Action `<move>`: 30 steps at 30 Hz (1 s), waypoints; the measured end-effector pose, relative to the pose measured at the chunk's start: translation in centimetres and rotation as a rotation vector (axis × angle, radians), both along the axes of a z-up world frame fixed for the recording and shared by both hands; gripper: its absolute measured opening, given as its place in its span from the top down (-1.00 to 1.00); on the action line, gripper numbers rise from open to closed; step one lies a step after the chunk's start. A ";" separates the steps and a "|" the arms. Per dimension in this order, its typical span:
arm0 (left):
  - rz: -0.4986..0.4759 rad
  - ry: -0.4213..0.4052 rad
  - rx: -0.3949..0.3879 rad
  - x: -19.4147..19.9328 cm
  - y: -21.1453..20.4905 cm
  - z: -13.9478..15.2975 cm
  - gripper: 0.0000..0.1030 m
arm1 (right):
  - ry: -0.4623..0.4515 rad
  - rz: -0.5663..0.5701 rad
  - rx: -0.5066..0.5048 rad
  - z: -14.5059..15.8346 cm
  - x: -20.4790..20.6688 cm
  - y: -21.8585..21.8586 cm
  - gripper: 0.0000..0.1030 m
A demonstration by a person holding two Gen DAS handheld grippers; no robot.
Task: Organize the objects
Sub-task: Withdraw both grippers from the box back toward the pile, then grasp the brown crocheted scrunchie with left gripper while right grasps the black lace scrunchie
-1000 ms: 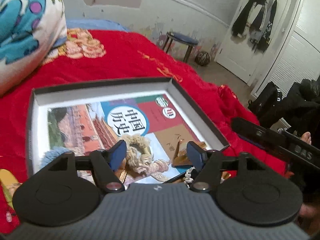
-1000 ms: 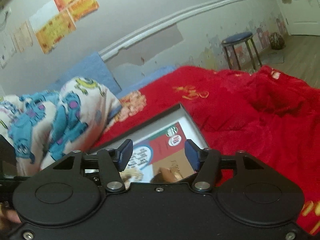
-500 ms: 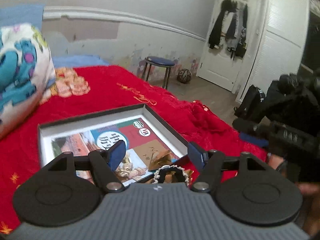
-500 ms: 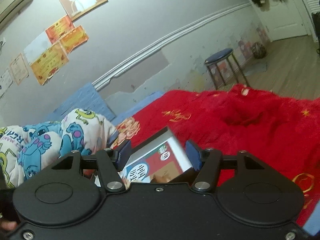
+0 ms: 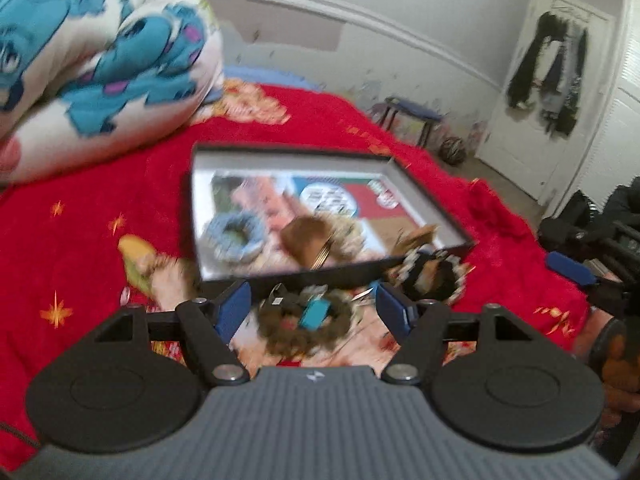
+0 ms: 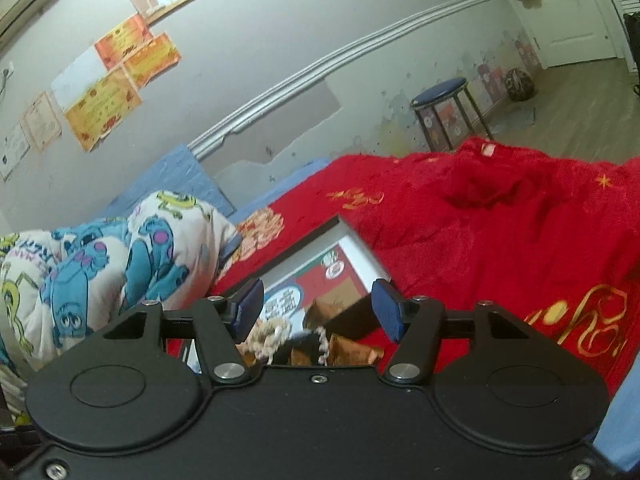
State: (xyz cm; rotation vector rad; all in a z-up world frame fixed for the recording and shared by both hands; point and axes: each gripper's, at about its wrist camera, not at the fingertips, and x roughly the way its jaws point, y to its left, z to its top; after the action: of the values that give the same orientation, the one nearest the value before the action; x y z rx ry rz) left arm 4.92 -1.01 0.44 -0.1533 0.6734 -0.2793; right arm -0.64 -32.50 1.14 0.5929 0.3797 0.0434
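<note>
On the left of my bed (image 5: pixel 80 208), up toward the head, the monster-print quilt (image 5: pixel 108 52) is bunched in a heap on the red blanket (image 5: pixel 328 128). Moving right, the shallow black-rimmed box (image 5: pixel 320 151) lies flat in the middle of the bed with a textbook (image 5: pixel 340 196) covering its floor. On the book sit a blue scrunchie (image 5: pixel 232 236) toward the box's left side and a beige scrunchie (image 5: pixel 348 236) beside a brown clip; the blur hides their details. My left hand-held gripper (image 5: pixel 312 308) hovers just off the box's near edge, jaws wide apart and gripping nothing. Between its blue pads, on the blanket, lies a dark furry scrunchie (image 5: pixel 308 328) with a small teal clip (image 5: pixel 314 314) on it. Just right of that, against the box's near right corner, rests a black hair tie with white trim (image 5: pixel 432 272). My right hand-held gripper (image 6: pixel 316 306) is likewise spread open and empty, held over the box's right end, with a blue stool (image 6: pixel 440 92) by the wall beyond the bed's far right edge.
</note>
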 end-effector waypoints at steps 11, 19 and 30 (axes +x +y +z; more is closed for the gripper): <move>0.079 0.097 0.059 1.2 -0.7 -4.7 -0.52 | 0.036 0.059 0.038 -5.6 2.2 3.2 0.06; 0.115 0.112 -0.024 2.3 -0.9 -5.8 -0.12 | 0.063 0.100 0.026 -6.8 4.3 5.4 0.23; 0.110 0.112 -0.037 2.2 -1.3 -6.0 0.68 | 0.090 0.076 0.019 -7.5 5.6 5.7 0.33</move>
State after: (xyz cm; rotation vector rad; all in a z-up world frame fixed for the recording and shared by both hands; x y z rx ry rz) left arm 7.14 -2.31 -5.51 -0.2423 0.7684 -0.1789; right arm 4.96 -26.78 -6.41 0.6006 0.4897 0.0929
